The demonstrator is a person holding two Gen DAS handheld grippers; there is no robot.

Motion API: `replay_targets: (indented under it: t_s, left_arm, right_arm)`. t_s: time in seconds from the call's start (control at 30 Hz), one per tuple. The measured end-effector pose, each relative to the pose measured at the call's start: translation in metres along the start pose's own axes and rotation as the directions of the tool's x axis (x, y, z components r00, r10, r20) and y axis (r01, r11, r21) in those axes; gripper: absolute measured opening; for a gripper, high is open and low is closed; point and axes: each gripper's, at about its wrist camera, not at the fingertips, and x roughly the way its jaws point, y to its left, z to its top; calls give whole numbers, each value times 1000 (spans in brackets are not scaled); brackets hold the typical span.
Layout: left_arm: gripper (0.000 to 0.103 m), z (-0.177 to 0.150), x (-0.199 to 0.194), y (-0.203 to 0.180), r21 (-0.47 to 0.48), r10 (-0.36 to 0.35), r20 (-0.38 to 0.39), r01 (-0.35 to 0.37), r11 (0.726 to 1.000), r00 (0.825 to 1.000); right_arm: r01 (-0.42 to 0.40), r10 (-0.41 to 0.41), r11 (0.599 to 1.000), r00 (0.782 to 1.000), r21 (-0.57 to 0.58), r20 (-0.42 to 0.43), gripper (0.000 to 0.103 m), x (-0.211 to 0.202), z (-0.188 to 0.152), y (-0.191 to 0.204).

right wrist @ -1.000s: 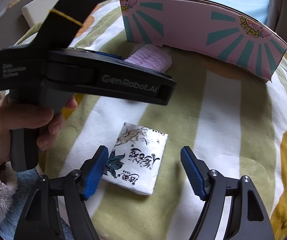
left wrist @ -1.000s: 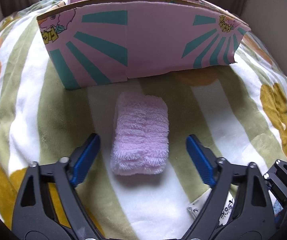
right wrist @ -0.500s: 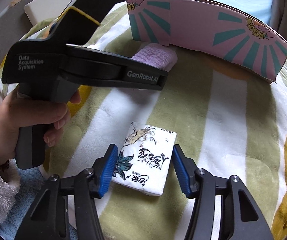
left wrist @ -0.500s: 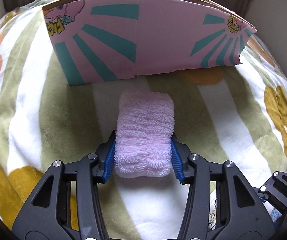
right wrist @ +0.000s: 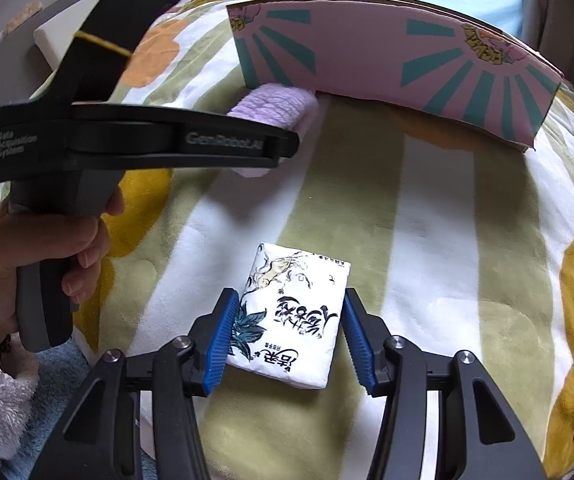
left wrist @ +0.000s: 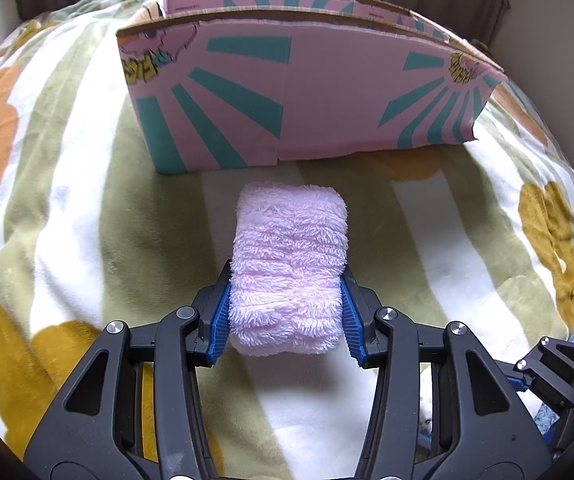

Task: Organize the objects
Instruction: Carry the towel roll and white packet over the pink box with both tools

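A rolled pink fluffy towel lies on the striped blanket in front of the pink and teal cardboard box. My left gripper is shut on the towel's near end, both blue pads pressed into its sides. In the right wrist view a white tissue pack with black lettering lies between the jaws of my right gripper. Those jaws are closing, and both pads touch the pack's long edges. The same view shows a hand holding the left gripper from the side, with the towel at its tip near the box.
A soft blanket with green stripes and orange and mustard blobs covers the whole surface and slopes off at its edges. Blue fluffy fabric lies at the near left edge. A white board stands beyond the blanket at the far left.
Both grippers closed from wide open: the left onto the pink towel, the right onto the tissue pack. Both views sit slightly closer to the box.
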Motion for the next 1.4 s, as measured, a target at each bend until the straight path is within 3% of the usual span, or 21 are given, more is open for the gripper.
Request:
replay_targets:
  t_s: [0.37,0.43,0.53,0.67,1.0,1.17,1.4]
  left_arm:
    - [43,3,-51,3,-14,23,21,-23,1000,1000]
    - [43,4,-63,6,-16,30,27,-30,999,999]
    - [43,9,-81,8,-16,39,45,-38,999,998]
    - [43,24,-108,11,-17,41,74,-40,999,996]
    - [43,84,-151,11,23,82,131,-86,996,988]
    - [43,121,-144,13,37,76,117,-81,996,990]
    - [43,174,-103,17,33,53,63,-55,998,997]
  right_arm:
    - [20,-23,999,998,50,64,48,-45,3,-32]
    - [35,-38,998,996,44,77,48,-62,-9,-33]
    - [44,-48,998,995,49,89,48,-71,8,-55]
    - [68,-72,997,991,34,117,48,-88,43,-50]
    - [68,-65,998,977,-9,203,48,-139,124,-85]
    - [52,-49,999,976,-9,212,48,-148,173,-103]
    - [48,-46,999,987,-12,153,48,-118,233,-120]
